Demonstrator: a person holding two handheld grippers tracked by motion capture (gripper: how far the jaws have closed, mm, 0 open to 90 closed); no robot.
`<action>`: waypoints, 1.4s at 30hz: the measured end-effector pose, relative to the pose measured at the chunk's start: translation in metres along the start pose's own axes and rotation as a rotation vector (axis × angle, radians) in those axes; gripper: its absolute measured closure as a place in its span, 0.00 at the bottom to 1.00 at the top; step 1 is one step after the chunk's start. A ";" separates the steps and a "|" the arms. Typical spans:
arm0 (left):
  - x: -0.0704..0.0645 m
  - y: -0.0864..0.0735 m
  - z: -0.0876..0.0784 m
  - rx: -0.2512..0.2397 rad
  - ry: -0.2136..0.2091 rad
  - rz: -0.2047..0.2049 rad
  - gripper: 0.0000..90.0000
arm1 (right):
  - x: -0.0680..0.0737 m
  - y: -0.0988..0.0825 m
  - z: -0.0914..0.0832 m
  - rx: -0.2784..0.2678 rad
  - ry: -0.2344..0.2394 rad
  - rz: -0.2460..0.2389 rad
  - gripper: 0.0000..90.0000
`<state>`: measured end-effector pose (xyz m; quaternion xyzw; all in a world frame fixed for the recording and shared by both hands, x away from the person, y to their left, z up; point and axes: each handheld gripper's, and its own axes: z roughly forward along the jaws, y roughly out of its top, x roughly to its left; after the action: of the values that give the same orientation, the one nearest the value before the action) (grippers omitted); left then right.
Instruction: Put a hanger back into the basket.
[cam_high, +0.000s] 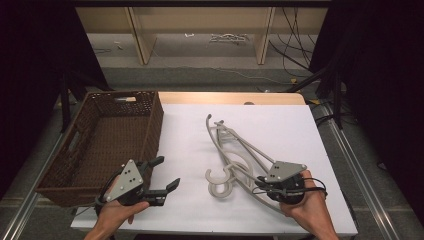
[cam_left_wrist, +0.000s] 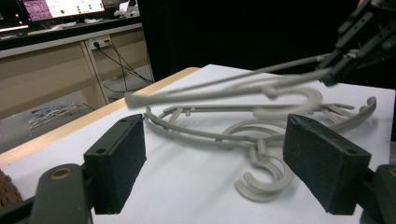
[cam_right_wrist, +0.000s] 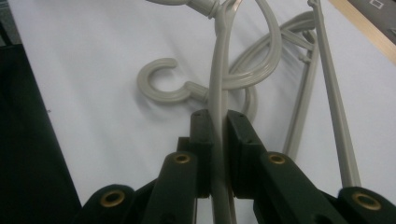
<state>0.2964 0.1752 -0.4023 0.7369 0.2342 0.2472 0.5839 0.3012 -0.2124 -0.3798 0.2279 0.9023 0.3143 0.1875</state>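
Observation:
A tangle of grey plastic hangers (cam_high: 235, 145) lies in the middle of the white tabletop (cam_high: 280, 125). My right gripper (cam_high: 260, 182) is at the tangle's near right end, shut on the thin arm of one hanger (cam_right_wrist: 218, 79). That hanger runs up between the pads and is lifted a little off the table (cam_left_wrist: 224, 91). A hook (cam_right_wrist: 161, 86) of another hanger rests flat on the white surface. My left gripper (cam_high: 168, 171) stands open near the front edge, left of the hangers and apart from them. Nothing is between its pads (cam_left_wrist: 116, 168).
A brown wicker basket (cam_high: 152, 130), with nothing inside, stands at the table's left side, close behind my left gripper. Beyond the table's wooden far edge (cam_high: 225, 97) are a grey floor, cables and wooden shelf legs. Metal rails run along both sides.

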 end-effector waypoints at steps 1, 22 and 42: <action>0.001 0.003 0.003 0.008 -0.001 0.008 0.23 | 0.001 0.001 0.001 -0.001 0.003 -0.005 0.91; -0.002 0.010 0.064 0.324 -0.197 0.341 0.32 | 0.034 0.018 0.006 0.004 0.139 -0.150 0.91; -0.012 0.001 0.073 0.407 -0.389 0.526 0.70 | 0.041 0.023 0.006 -0.024 0.219 -0.224 0.92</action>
<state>0.3337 0.1127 -0.4168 0.9058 -0.0336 0.1926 0.3759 0.2767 -0.1716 -0.3773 0.0881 0.9333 0.3250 0.1246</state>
